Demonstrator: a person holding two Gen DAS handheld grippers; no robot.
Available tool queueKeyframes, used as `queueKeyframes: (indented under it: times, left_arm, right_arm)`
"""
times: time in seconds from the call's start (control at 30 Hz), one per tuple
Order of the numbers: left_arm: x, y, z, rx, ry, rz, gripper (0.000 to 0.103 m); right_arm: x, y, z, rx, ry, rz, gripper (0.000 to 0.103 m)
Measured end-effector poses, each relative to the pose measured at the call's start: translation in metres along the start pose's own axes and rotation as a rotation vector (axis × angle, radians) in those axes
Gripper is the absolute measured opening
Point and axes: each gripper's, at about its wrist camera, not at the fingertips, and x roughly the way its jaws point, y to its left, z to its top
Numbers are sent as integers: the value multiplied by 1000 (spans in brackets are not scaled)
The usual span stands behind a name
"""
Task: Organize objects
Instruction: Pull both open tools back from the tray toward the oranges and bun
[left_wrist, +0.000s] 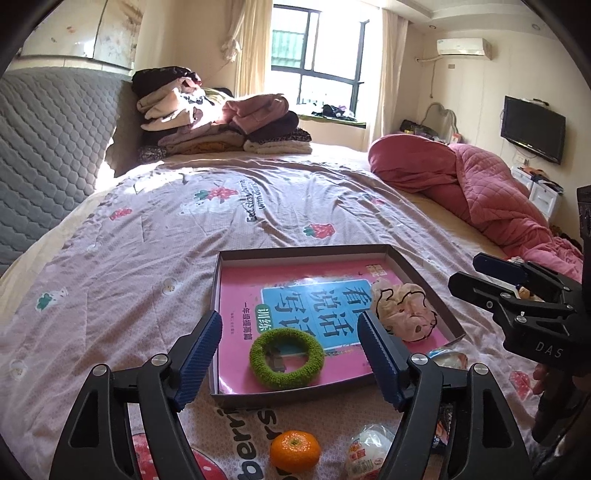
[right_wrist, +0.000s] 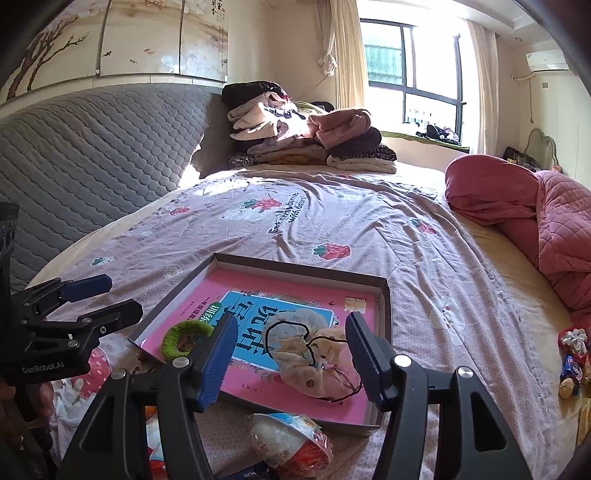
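While both the left gripper (left_wrist: 290, 363) and right gripper (right_wrist: 291, 356) hover spread and empty, the box (left_wrist: 216, 295) holds book (left_wrist: 240, 295), green ring (left_wrist: 286, 360), cloth pouch (right_wrist: 317, 354); orange (left_wrist: 294, 449) and packets (right_wrist: 291, 439), perhaps snacks, remain outside.

Bedspread (left_wrist: 147, 258) bare left of tray (left_wrist: 218, 295) — open approach; tangerine (left_wrist: 294, 450), wrapped snacks (right_wrist: 288, 439) crowd the lower frame; scrunchies (left_wrist: 286, 358) occupy tray's near half.

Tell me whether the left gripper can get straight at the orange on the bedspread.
Probably yes. The left gripper is open and empty, and the orange lies uncovered on the bedspread just below its fingers, outside the box; it would need to dip down.
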Motion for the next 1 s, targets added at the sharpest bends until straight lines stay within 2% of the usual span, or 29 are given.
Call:
queueKeyframes:
  times: [0.33, 1.0]
  left_arm:
    - [-30, -13, -4, 19, -43, 14, 77]
    - [-81, -28, -42, -32, -76, 30, 77]
  right_arm:
    - [-39, 13, 8, -10, -87, 5, 61]
    - [-88, 35, -19, -17, -139, -2, 62]
